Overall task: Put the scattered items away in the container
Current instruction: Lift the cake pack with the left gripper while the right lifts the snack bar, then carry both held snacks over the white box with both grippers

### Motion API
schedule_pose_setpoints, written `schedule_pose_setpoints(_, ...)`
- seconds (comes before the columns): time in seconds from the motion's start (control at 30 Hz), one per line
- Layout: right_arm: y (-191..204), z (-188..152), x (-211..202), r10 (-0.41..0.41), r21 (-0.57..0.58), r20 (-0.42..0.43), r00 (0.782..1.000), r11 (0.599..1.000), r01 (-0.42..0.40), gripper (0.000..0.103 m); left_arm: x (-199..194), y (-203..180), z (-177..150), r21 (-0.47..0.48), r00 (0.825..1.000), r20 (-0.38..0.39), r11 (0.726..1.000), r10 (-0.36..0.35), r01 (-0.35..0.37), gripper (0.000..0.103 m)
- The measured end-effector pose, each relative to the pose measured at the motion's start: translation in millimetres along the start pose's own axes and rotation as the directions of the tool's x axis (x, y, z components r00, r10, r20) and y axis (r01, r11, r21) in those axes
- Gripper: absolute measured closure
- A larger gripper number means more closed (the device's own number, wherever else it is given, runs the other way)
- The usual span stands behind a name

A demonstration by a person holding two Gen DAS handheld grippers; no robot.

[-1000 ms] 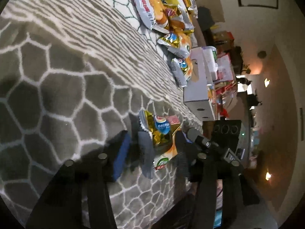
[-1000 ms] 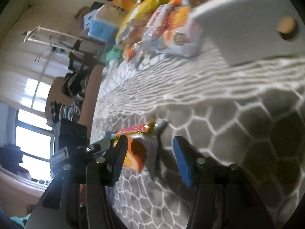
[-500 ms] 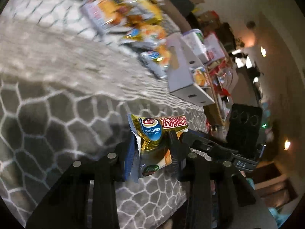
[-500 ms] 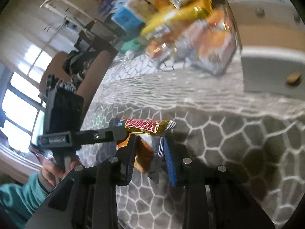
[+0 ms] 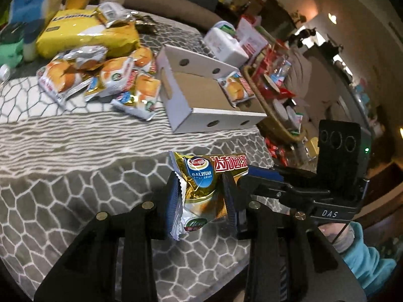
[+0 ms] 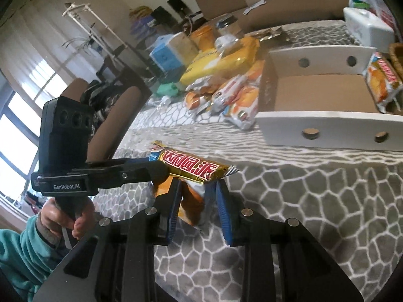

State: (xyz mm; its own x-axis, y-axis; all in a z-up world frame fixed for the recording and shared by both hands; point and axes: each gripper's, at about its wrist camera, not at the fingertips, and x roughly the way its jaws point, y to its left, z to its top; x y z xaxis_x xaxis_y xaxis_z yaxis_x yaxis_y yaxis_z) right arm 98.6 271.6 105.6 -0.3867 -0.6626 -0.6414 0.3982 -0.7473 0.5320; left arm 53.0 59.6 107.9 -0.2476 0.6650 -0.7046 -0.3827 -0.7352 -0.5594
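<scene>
Both grippers, left [image 5: 201, 201] and right [image 6: 197, 201], clamp their jaws on one snack packet [image 5: 204, 188] above the near grey-patterned surface [image 5: 63, 176]. The white box [image 6: 327, 123] sits far right, more packets [image 5: 100, 75] heaped far left. Sofa [image 6: 264, 7] and window [image 6: 17, 138] lie behind.

Both tools are built of matte black plastic, each with two angular finger arms studded with round brass-coloured screw heads and tipped by blue pads [image 5: 173, 201] on the inner faces. On the right gripper [image 5: 254, 173], white "DAS" lettering is seen along the side bar below a boxy black module with three round holes and a small green light; on the left gripper [image 6: 158, 170], "GenRobot.AI" is printed in white under the same three-holed module. Teal fleece sleeves [image 6: 24, 249] with greyish cuffs are worn behind each handle.
</scene>
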Motion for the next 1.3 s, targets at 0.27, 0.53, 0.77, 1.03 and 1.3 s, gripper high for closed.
schedule_pose_setpoints(0.27, -9, 1, -19, -0.01, 0.006, 0.038, 0.999, 1.0, 0.01, 0.075, 9, -18, 6, 0.035, 1.0, -0.013, 0.999, 0.004, -0.003, 0.071)
schedule_pose_setpoints(0.53, -24, 12, -34, -0.023, 0.025, 0.093, 0.995, 0.999, 0.021, 0.075, 27, -29, 36, 0.061, 0.998, -0.057, 0.998, -0.027, 0.03, 0.07)
schedule_pose_setpoints(0.77, -58, 42, -62, -0.076, 0.088, 0.203, 0.976, 0.994, 0.059, 0.075, 64, -67, 106, 0.135, 0.994, -0.102, 0.99, -0.029, 0.043, 0.07)
schedule_pose_setpoints(1.03, -124, 80, -80, -0.167, 0.216, 0.303, 0.938, 0.971, 0.103, 0.075, 134, -89, 176, 0.15, 0.983, -0.162, 0.983, -0.084, 0.109, 0.069)
schedule_pose_setpoints(1.3, -173, 99, -70, -0.29, 0.26, 0.29, 0.912, 0.941, 0.217, 0.075, 211, -86, 217, 0.188, 0.969, -0.22, 0.969, -0.115, 0.158, 0.068)
